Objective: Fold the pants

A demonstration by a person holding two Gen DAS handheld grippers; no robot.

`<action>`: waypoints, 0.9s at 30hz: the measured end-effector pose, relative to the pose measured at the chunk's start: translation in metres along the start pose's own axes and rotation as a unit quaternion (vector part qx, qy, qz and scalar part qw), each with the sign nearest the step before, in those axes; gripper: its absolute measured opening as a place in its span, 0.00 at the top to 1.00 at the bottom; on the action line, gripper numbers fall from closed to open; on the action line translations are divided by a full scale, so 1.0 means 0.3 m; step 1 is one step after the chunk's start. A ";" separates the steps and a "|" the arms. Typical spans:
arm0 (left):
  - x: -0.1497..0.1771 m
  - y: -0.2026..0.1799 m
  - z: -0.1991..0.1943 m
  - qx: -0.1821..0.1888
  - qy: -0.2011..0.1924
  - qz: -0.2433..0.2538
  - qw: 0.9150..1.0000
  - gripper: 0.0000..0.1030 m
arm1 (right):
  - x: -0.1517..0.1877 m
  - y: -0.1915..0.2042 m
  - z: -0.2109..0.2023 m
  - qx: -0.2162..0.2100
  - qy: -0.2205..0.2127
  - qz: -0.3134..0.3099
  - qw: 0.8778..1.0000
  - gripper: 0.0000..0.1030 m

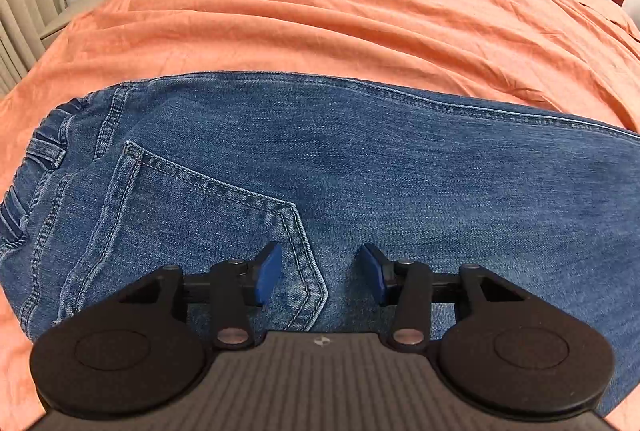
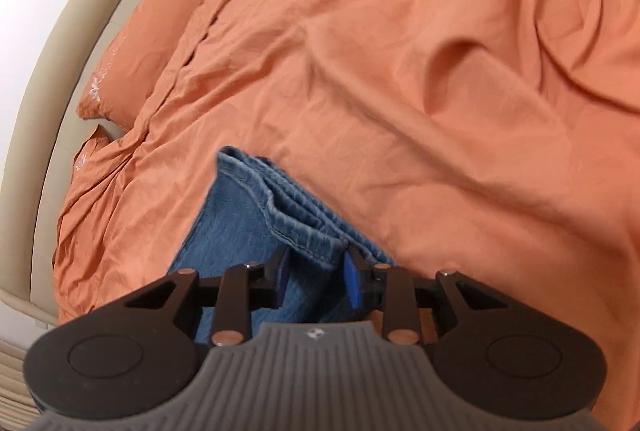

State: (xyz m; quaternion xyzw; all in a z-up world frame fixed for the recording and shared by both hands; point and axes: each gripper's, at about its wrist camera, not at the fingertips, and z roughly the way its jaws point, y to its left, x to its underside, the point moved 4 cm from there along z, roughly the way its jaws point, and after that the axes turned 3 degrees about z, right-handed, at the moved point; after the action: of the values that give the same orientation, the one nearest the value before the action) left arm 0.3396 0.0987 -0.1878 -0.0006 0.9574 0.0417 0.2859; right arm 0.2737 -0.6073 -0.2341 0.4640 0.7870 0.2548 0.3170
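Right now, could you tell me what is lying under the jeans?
The jeans lie on an orange duvet, visible all around them. Whatever sits beneath the denim itself is covered.

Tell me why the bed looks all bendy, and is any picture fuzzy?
Left wrist view: the fisheye lens bows the jeans and orange bedding into a curve; dark corners, sharp denim stitching. Right wrist view: the same bulge bends the headboard; the bedding looks softer and slightly smeared, and the jeans' hems are a bit blurred. Lighting is even in both, without glare.
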 end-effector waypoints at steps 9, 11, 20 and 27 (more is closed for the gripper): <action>-0.015 -0.015 0.000 -0.007 0.002 0.016 1.000 0.51 | -0.018 0.158 -0.198 -0.021 -0.064 -0.090 0.994 1.00; -0.019 -0.021 0.002 -0.009 0.001 0.020 1.000 0.50 | -0.016 0.112 -0.163 0.011 -0.053 -0.084 0.995 1.00; -0.026 -0.038 -0.128 0.040 -0.008 0.069 0.997 0.50 | 0.009 0.051 -0.118 0.075 -0.043 -0.106 0.991 0.78; 0.061 -0.093 -0.259 0.077 0.003 0.199 0.977 0.50 | 0.185 0.250 -0.235 0.055 0.017 -0.207 0.977 0.71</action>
State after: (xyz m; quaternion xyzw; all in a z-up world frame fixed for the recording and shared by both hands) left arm 0.2825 0.0651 -0.1353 0.2114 0.9394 0.0243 0.2687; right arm 0.2441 -0.5323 -0.1493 0.3037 0.8839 0.1483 0.3233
